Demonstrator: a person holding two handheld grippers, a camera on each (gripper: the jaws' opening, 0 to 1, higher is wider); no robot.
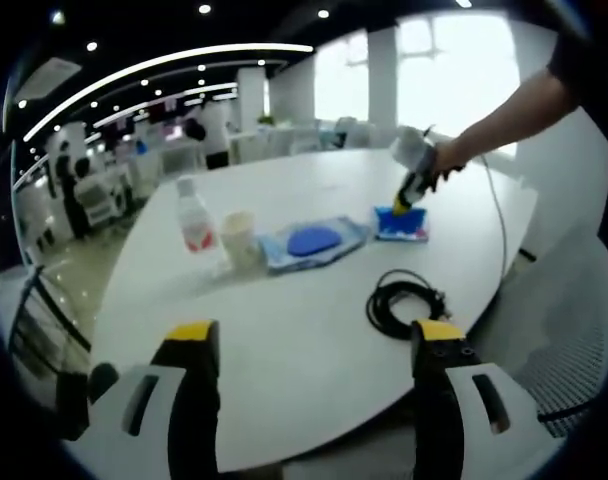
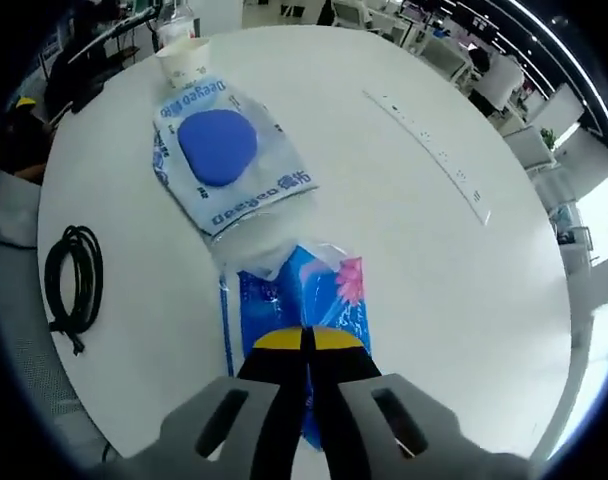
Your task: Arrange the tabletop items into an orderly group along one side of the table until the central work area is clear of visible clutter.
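Observation:
On the white round table (image 1: pixel 284 360) stand a water bottle (image 1: pixel 194 222) and a paper cup (image 1: pixel 240 238). Beside them lies a clear packet with a blue disc (image 1: pixel 314 242), then a blue tissue packet (image 1: pixel 402 226). My right gripper (image 1: pixel 404 205), held on a person's arm, comes down onto the blue packet. In the right gripper view that gripper (image 2: pixel 306 340) is shut, its yellow tips pinching the blue packet (image 2: pixel 304 285). Beyond it lie the disc packet (image 2: pixel 224 150) and the cup (image 2: pixel 184 58). My left gripper (image 1: pixel 314 335) is open above the near table edge, holding nothing.
A coiled black cable (image 1: pixel 404 298) lies near the table's front edge, also seen as the cable (image 2: pixel 72 278) at the left. A long white strip (image 2: pixel 424 140) lies across the far side of the table. A mesh chair (image 1: pixel 574 330) stands at the right edge.

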